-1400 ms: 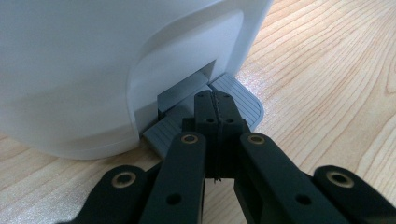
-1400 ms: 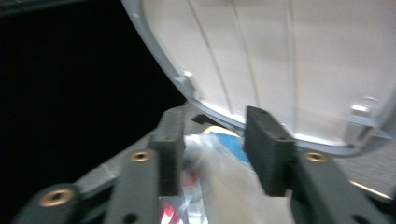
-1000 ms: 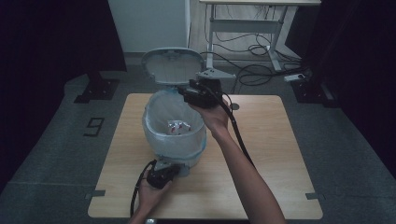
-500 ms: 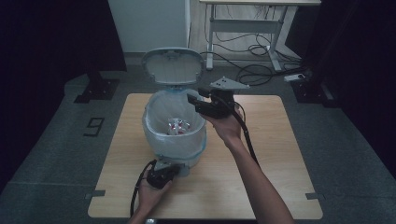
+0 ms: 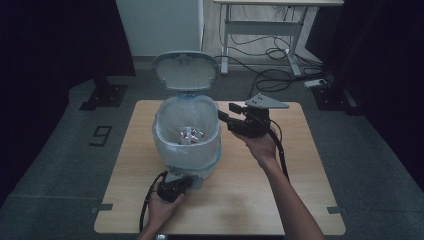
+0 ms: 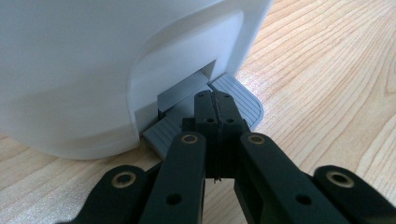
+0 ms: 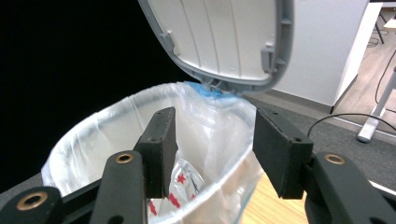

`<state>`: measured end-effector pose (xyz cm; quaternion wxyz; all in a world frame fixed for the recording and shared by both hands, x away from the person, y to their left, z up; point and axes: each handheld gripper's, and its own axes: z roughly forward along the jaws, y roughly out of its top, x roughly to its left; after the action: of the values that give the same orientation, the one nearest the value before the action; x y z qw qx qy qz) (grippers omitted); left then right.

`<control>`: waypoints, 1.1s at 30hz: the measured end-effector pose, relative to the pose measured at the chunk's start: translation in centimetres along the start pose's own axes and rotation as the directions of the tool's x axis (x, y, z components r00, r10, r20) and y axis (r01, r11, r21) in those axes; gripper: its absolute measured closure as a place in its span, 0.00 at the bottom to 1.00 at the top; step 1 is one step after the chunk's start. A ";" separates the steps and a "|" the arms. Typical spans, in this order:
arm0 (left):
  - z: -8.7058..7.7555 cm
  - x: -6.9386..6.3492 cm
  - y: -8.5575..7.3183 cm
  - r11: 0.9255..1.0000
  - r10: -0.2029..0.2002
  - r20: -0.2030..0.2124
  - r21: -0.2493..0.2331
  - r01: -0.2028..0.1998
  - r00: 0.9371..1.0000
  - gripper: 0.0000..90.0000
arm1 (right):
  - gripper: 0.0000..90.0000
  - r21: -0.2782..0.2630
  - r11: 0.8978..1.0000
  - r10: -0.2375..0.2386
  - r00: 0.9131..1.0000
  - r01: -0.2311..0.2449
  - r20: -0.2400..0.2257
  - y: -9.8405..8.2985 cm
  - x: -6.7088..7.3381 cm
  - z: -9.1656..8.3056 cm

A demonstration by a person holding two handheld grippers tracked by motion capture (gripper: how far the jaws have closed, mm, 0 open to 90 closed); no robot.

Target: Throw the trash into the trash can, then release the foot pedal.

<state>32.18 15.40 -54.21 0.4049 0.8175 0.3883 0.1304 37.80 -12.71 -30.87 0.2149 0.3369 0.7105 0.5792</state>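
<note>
High view: the pedal bin (image 5: 187, 137) stands upright on the wooden surface (image 5: 280, 200), a little toward its far left part, with the lid (image 5: 185, 70) raised behind the opening. A clear liner bag (image 5: 165, 142) is folded over the bin rim. A wrapper with red print (image 5: 190, 136) lies inside the bin, at the bottom of the liner.

Left tool (image 5: 172, 189): positioned at the near foot of the bin, low on the surface. In the left gripper view the jaws are fully closed, pad against pad, with nothing between them. Their tips rest on the grey ribbed pedal (image 6: 233, 95) that projects from the recess in the bin base.

Right tool (image 5: 225, 116): held level just beside the right rim of the bin, pointing toward the opening. In the right gripper view the jaws stand apart and empty; the liner, the wrapper (image 7: 184, 186) and the underside of the lid (image 7: 219, 37) appear beyond them.
</note>
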 end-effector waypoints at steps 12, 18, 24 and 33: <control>0.0 -0.1 0.0 1.000 -0.001 0.000 0.000 0.001 1.000 1.00 | 0.55 0.001 1.000 0.006 1.000 -0.006 0.021 -1.9 -1.4 -1.8; 0.0 -0.2 0.0 1.000 -0.002 0.013 -0.004 0.002 1.000 0.98 | 0.55 0.001 1.000 0.015 0.999 -0.015 0.031 -2.8 -2.1 -2.6; 0.0 -0.7 0.2 1.000 0.022 0.012 0.010 -0.022 1.000 0.82 | 0.56 0.008 1.000 0.006 0.999 -0.006 0.036 -3.6 -2.3 -3.0; -0.8 -1.1 0.4 0.999 0.033 -0.006 -0.026 -0.033 0.999 0.52 | 0.56 0.015 1.000 0.012 0.999 -0.012 0.036 -5.0 -2.5 -3.5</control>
<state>31.19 14.89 -53.29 0.4124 0.8180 0.3741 0.1444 35.97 -17.44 -35.06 0.2218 0.3533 0.7087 0.5690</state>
